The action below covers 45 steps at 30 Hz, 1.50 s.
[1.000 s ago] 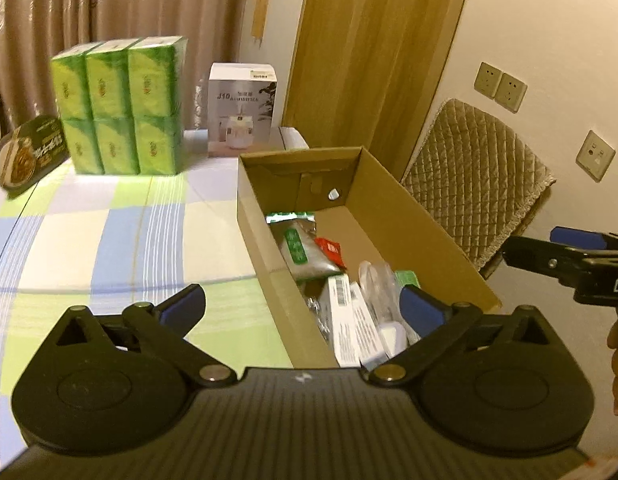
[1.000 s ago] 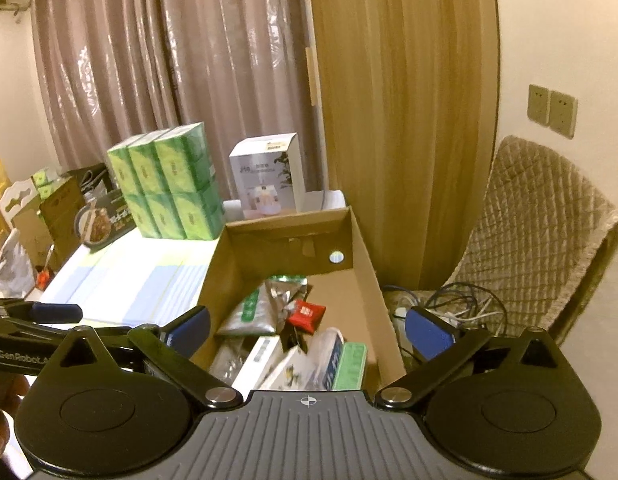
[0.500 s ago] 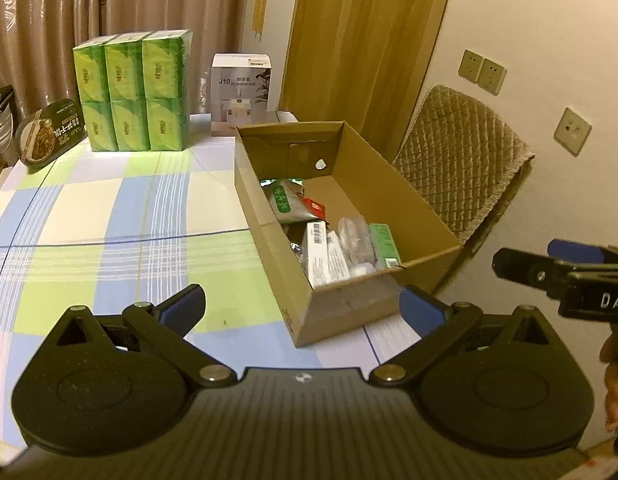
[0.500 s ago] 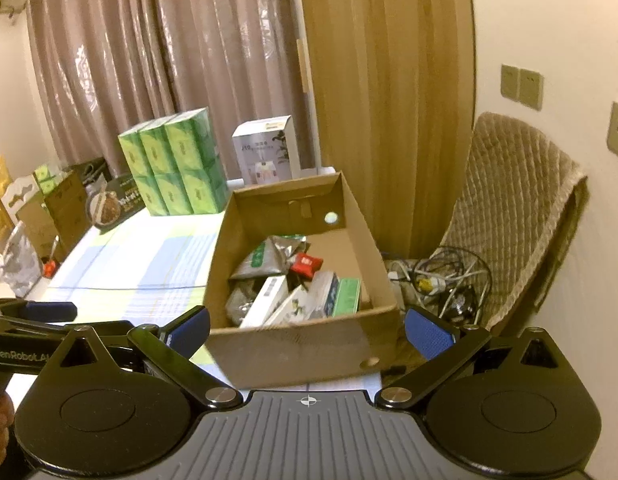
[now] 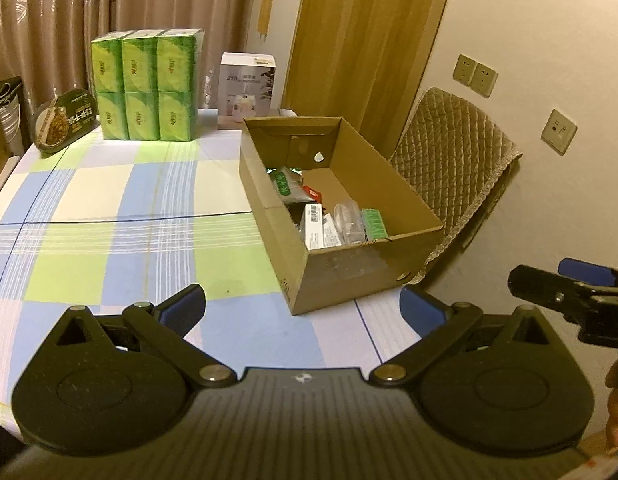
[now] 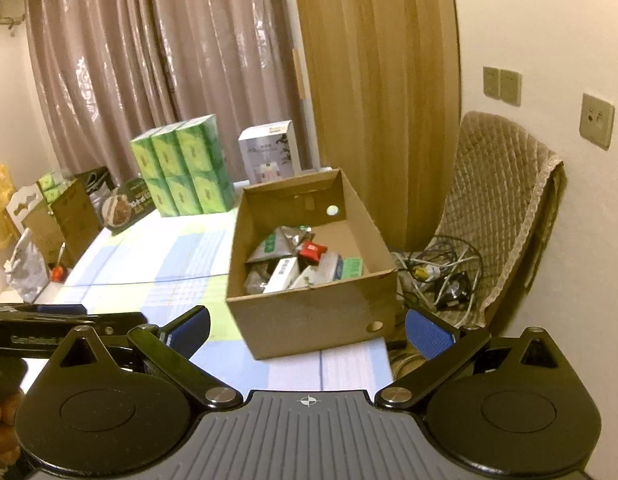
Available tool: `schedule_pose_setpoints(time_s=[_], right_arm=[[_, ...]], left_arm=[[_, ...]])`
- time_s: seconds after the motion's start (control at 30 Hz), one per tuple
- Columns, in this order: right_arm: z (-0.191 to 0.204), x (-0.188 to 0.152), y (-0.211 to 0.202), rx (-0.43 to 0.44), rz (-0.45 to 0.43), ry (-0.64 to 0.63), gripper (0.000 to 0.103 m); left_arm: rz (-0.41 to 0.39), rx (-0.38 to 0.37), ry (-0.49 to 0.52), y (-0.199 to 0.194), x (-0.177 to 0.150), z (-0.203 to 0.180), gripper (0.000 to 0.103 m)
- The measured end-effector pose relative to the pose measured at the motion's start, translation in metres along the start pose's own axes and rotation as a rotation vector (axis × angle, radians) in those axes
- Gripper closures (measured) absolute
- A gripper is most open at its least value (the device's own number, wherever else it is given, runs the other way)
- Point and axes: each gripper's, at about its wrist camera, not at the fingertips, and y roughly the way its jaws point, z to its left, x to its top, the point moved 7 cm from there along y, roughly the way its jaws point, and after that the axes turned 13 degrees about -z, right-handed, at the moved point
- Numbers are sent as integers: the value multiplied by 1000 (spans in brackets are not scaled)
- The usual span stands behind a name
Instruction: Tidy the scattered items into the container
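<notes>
The left gripper [image 5: 303, 306] hangs spread and empty before the cardboard box [image 5: 349, 264] of packets.

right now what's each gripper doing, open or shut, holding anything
Left gripper: open, holding nothing.
Right gripper: open, holding nothing.

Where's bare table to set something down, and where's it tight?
Free: the checked tablecloth between the green boxes and the left gripper, left of the cardboard box. Crowded: the box's near end; its far right floor is bare. Both grippers are open, empty.
</notes>
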Motion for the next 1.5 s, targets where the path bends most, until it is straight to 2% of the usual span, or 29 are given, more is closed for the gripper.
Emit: schedule_pose_setpoints(time_s=[0.33, 1.5], right_arm=[[19, -6, -8, 13, 15, -29, 2], [21, -12, 17, 18, 47, -15, 2]], left_arm=[[-7, 25, -11, -6, -6, 14, 1], [21, 15, -13, 14, -11, 16, 1]])
